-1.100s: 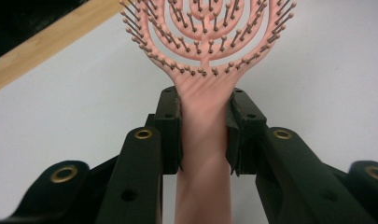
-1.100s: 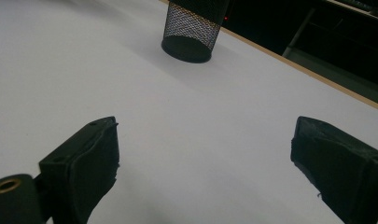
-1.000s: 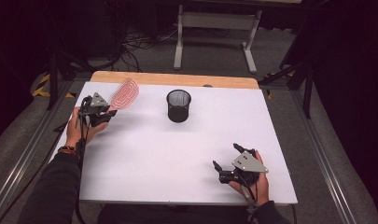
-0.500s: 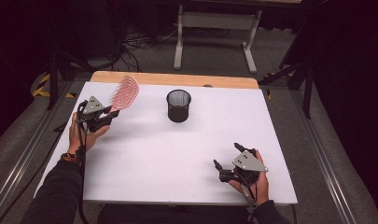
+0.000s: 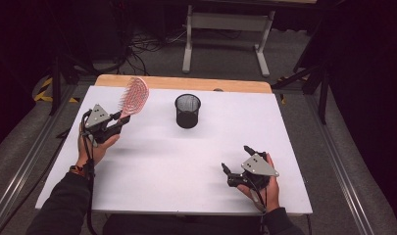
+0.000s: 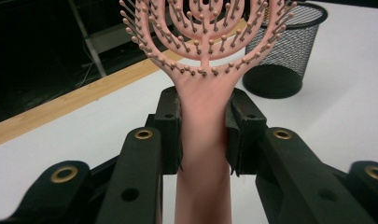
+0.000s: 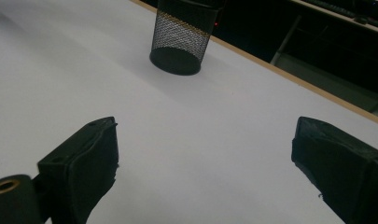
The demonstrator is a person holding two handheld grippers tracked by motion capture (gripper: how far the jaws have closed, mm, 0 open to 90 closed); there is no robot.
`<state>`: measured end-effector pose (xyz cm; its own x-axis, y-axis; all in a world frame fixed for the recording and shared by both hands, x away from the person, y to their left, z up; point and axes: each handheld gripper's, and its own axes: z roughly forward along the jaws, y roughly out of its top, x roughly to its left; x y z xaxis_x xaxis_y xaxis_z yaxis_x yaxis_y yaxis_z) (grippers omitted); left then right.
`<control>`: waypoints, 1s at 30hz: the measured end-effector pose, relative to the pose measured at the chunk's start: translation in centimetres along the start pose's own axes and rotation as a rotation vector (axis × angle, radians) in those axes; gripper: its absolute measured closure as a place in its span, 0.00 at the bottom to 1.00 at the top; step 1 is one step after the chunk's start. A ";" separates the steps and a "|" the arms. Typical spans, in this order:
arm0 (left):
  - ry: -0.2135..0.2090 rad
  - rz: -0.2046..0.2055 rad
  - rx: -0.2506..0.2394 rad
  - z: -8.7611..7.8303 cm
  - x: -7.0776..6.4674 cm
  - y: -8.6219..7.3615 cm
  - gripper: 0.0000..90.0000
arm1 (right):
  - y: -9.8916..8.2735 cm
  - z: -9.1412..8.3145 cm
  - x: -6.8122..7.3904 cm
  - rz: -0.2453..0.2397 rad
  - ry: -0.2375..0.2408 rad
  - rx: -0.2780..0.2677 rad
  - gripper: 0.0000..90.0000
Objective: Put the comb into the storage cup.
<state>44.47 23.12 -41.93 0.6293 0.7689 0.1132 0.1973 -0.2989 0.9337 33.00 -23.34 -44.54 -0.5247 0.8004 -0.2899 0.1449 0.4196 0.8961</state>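
A black mesh cup (image 5: 187, 110) stands upright near the far middle of the white tabletop (image 5: 176, 166); its inside cannot be made out. The left hand-held gripper (image 5: 118, 122) clamps the handle of a pink hairbrush (image 6: 203, 107), raised left of the cup. The right hand-held gripper (image 5: 235, 161) rests near the front edge, jaws spread wide.

The high camera is looking down and forward over the whole white table (image 5: 186, 166). The left gripper camera is sitting close behind its jaws, facing the mesh cup (image 6: 284, 51). The right gripper camera is looking low across the table toward that same cup.
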 end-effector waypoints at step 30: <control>-0.178 0.035 -0.147 2.3 -8.1 1.1 0.78 | 4.8 2.2 0.6 0.096 0.044 -0.151 0.08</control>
<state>41.33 15.28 -42.60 0.7588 0.6441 0.0965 0.0699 -0.2279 0.9712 35.20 -19.94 -41.13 -0.5509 0.8130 -0.1883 0.0706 0.2703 0.9602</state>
